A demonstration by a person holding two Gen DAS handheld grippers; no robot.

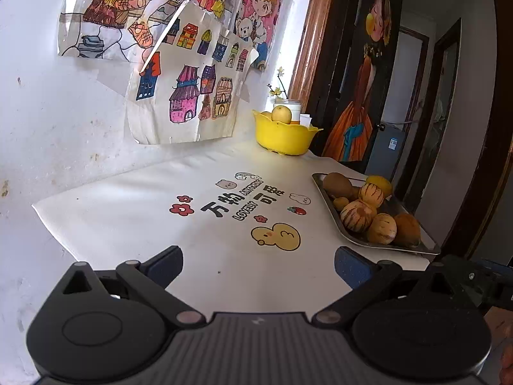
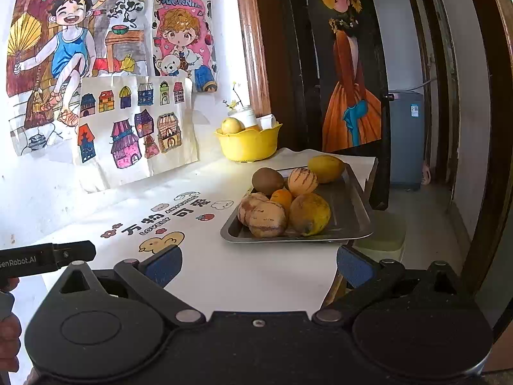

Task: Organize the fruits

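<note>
Fruit is sitting in two places ahead of you: a heap on the metal tray (image 2: 349, 221) at the right side of the worktop (image 2: 243, 266), and a few pieces in the yellow bowl (image 2: 248, 144) far back against the wall. Your left claw (image 1: 258, 264) is hanging wide, blue pads empty, over the bare white cloth just short of the printed duck (image 1: 275, 235). Your right claw (image 2: 259, 264) is spread just as wide and gripping nothing, hovering near the tray's front lip.

Open room is lying to the left of the tray, where the cloth is running flat and uncluttered back to the wall of children's drawings (image 2: 134, 122). The tray's right rim is sitting close to the worktop's edge, with floor dropping away beyond it.

The tray is shallow, grey and shiny. On it, striped pale melons (image 2: 267, 218) are crowding a fuzzy brown kiwi (image 2: 267, 180), a small orange (image 2: 282, 197) and two smooth yellow mangoes (image 2: 325, 168). The bowl is glossy plastic with a scalloped rim, holding a round pale apple (image 2: 231, 125).
</note>
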